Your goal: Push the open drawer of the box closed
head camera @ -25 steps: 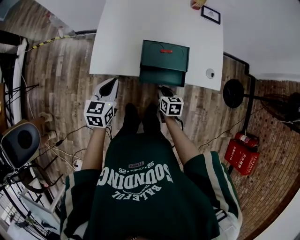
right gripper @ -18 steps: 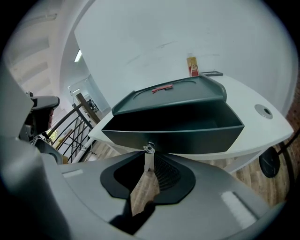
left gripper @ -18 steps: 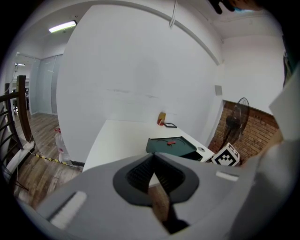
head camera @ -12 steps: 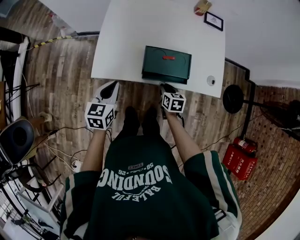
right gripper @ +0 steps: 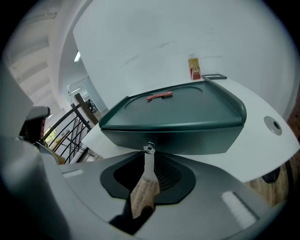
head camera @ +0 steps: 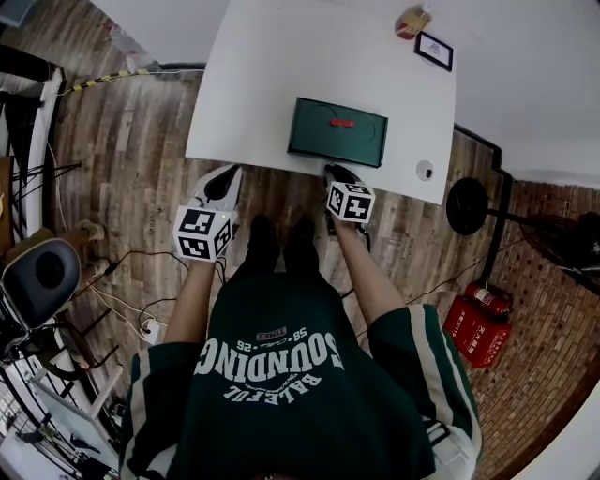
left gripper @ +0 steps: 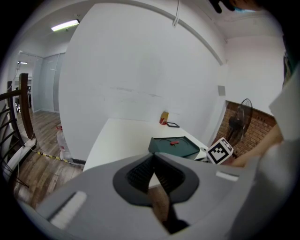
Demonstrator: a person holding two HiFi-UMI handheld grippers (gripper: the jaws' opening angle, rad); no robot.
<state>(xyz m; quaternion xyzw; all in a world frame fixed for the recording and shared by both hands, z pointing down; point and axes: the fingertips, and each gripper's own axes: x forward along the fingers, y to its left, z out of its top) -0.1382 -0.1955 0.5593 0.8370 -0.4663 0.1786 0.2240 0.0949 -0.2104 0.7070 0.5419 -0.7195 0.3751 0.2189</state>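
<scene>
- A white table point(head camera: 272, 75) fills the upper centre of the head view, set on wood-plank flooring point(head camera: 122, 150) against a white wall point(head camera: 534, 75).
- The dark green box point(head camera: 337, 131) sits near the table's near edge, just right of centre, with a small red piece point(head camera: 341, 123) on its lid.
- At the table's far right corner, top of frame, stand a small black frame point(head camera: 434, 51) and a yellow-and-red carton point(head camera: 411, 22); a round grommet point(head camera: 425, 170) is set near the table's lower right corner.
- A black fan point(head camera: 466, 208) stands right of the table, red extinguishers point(head camera: 483, 323) lie at lower right, and a dark chair point(head camera: 42, 277) sits at the left edge.
- The right gripper point(head camera: 336, 172) is at the box front, its jaws drawn in to a narrow slit and pinching the drawer's small metal knob point(right gripper: 149, 148).
- The left gripper point(head camera: 223, 178) hangs off the table's near edge, left of the box, its jaws together on nothing.
- A second ago the drawer jutted out over the table edge; it is now pushed in flush with the box front, and the right gripper has followed it up the frame while the left has barely shifted.
</scene>
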